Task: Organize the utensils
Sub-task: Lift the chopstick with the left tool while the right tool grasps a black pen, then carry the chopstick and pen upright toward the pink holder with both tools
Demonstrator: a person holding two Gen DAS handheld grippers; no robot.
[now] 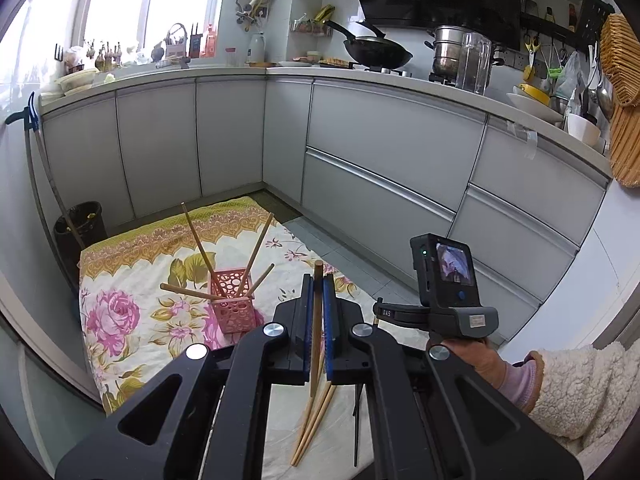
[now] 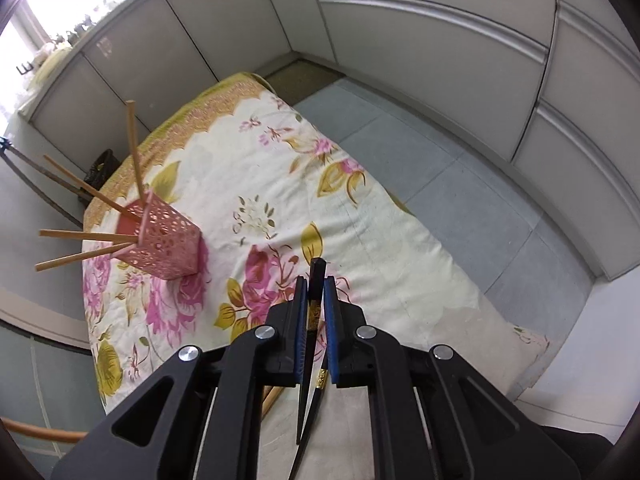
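Note:
My left gripper (image 1: 318, 280) is shut on a wooden chopstick (image 1: 317, 320) that stands nearly upright between the blue pads. A pink perforated holder (image 1: 234, 304) sits on the floral cloth (image 1: 120, 320) ahead to the left, with several wooden chopsticks leaning out of it. Two wooden chopsticks (image 1: 314, 420) and a black chopstick (image 1: 356, 432) lie on the cloth below the left gripper. My right gripper (image 2: 316, 284) is shut on a black chopstick (image 2: 317, 276) with a gold band. The pink holder (image 2: 168, 240) is far to its left. A second black chopstick (image 2: 316, 408) shows beneath the jaws.
Grey cabinets (image 1: 380, 152) wrap around the back and right, with a tiled floor (image 2: 460, 184) between them and the cloth. A black bin (image 1: 82, 220) stands at the cloth's far left corner. A hand in a fleece sleeve (image 1: 572, 392) holds the right tool.

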